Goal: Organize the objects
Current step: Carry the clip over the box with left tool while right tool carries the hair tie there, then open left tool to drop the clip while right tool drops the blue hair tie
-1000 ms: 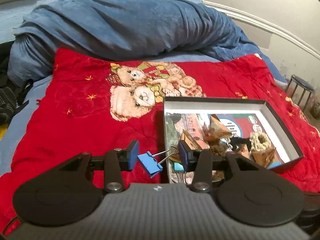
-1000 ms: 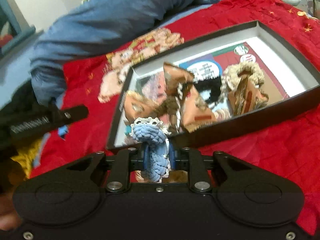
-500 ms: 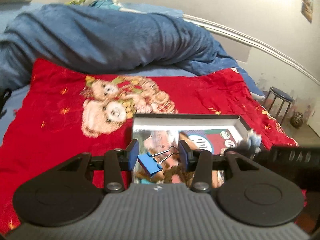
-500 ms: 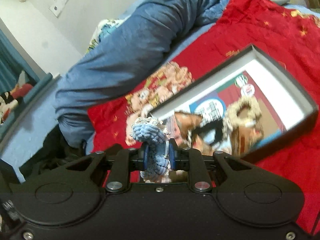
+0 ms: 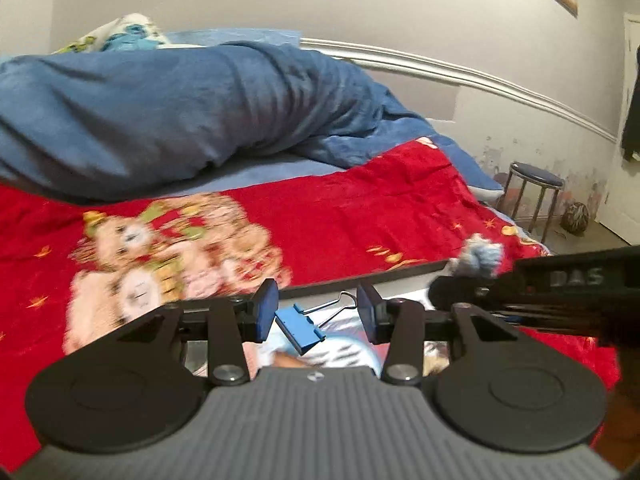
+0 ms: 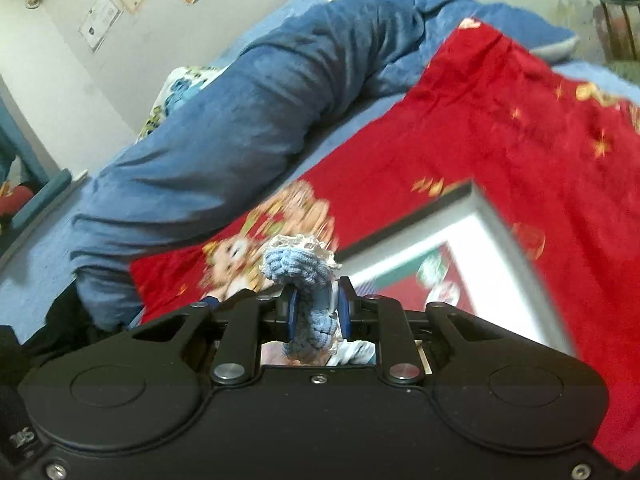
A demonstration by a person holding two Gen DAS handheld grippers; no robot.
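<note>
Fingers of my left gripper (image 5: 316,312) stand apart with a blue binder clip (image 5: 301,327) between them — I can't tell whether they pinch it. Below lies the box (image 6: 496,220) on the red blanket (image 5: 360,200). My right gripper (image 6: 316,314) clamps a blue crocheted piece (image 6: 304,268) — above the box.

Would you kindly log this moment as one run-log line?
left tool: grips blue binder clip | right tool: grips blue crochet piece | box: below
</note>
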